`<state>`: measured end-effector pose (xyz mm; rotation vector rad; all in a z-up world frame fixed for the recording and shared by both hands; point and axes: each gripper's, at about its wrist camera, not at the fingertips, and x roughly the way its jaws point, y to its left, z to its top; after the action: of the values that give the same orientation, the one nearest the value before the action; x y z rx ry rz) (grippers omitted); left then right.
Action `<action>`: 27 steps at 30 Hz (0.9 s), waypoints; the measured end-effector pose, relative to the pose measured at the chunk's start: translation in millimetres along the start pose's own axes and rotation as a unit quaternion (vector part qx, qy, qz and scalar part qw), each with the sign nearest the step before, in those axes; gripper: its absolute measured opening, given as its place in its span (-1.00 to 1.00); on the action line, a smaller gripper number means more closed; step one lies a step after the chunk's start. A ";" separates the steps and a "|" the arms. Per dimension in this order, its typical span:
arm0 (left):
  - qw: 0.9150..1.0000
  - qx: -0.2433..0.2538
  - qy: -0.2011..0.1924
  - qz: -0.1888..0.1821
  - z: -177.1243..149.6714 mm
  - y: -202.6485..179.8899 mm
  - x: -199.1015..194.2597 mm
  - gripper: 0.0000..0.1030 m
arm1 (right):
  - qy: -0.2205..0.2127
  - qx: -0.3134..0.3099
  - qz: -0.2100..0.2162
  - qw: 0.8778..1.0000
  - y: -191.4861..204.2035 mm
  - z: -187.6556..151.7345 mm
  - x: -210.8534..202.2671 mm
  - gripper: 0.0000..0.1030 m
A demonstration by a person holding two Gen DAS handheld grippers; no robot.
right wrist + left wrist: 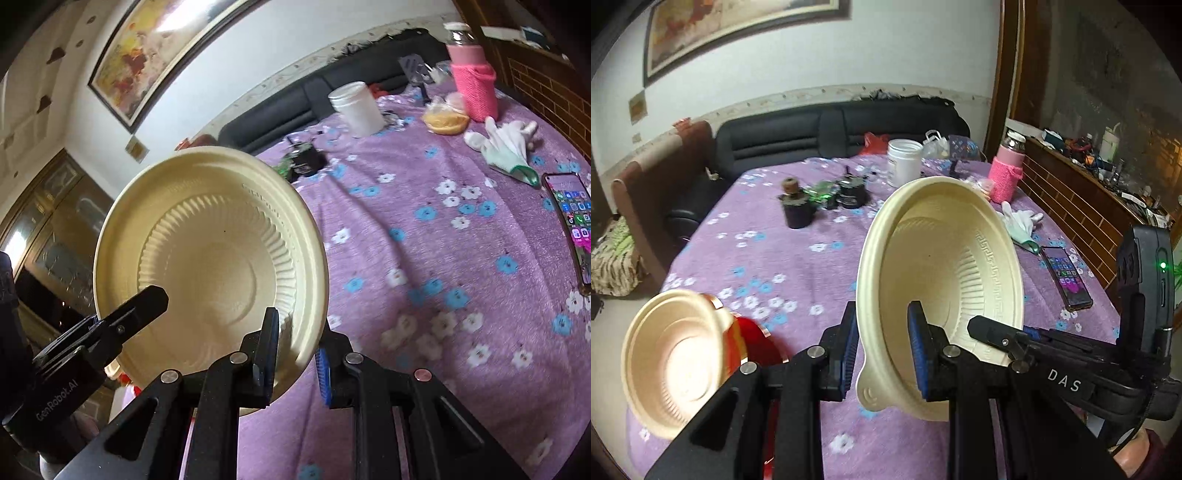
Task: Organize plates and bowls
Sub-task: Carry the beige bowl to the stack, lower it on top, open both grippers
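My left hand-held gripper (882, 347) and right hand-held gripper (295, 354) both pinch the rim of one cream bowl (942, 280), held tilted on edge above the near part of the worktop (798, 258), which has a purple floral cloth. A second cream bowl (672, 354) sits near left on a red item (753, 343), blurred. Phone (1067, 277) lies right; white jar (905, 162) and pink-sleeved bottle (1006, 173) sit far.
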<state>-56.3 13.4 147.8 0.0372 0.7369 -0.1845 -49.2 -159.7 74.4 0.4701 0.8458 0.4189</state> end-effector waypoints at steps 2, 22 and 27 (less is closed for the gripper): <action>1.000 -0.005 -0.011 0.010 -6.0 6.4 -11.6 -0.53 | 0.001 -0.005 0.007 1.000 9.3 -5.8 -0.6 -0.60; 0.996 -0.066 -0.047 0.032 -36.3 59.0 -55.0 -0.51 | 0.006 -0.056 0.023 0.998 70.8 -27.5 12.7 -0.60; 0.995 -0.082 -0.047 0.033 -39.6 75.3 -58.2 -0.51 | 0.007 -0.073 0.020 0.997 87.2 -31.2 18.5 -0.60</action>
<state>-111.2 100.3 155.2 -0.1032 0.6538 -0.0617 -77.1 -71.4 93.1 0.3502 0.8142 0.5174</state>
